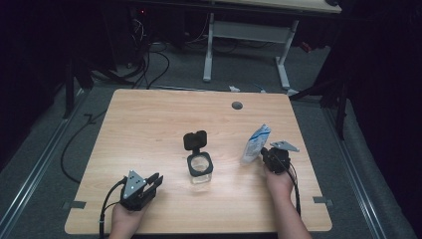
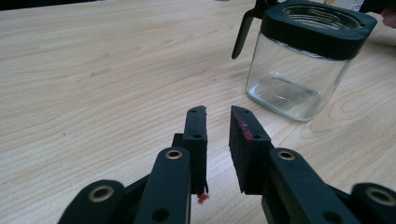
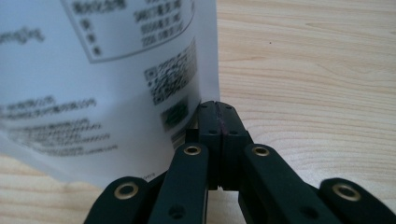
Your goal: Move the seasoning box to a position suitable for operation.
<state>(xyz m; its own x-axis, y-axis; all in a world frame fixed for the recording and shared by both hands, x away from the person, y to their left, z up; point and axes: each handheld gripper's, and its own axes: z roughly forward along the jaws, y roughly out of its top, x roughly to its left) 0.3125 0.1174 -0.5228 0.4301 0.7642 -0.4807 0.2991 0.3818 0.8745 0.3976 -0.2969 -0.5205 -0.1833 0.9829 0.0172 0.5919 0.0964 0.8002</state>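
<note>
Dark room all around, and one pale wooden desk (image 1: 149, 124) is carrying everything. Starting at the right claw (image 3: 218, 109): its jaws are pressing flat together on the edge of a white printed pouch (image 3: 107, 84), pinching it at the side seam. That pouch (image 1: 257, 143) is standing at the right side of the desk, just beside the hand. It is looking light, thin and floppy, so a hold on the stiffer seam is probably the safest, since the middle would likely buckle. Moving outward, a glass jar (image 1: 200, 169) is sitting mid-desk with its black lid (image 1: 194, 140) flipped open: rigid, slick, breakable. Over at the left, the left claw (image 2: 218, 112) is resting low with its jaws slightly parted, gripping nothing, pointing toward the jar (image 2: 299, 70).
</note>
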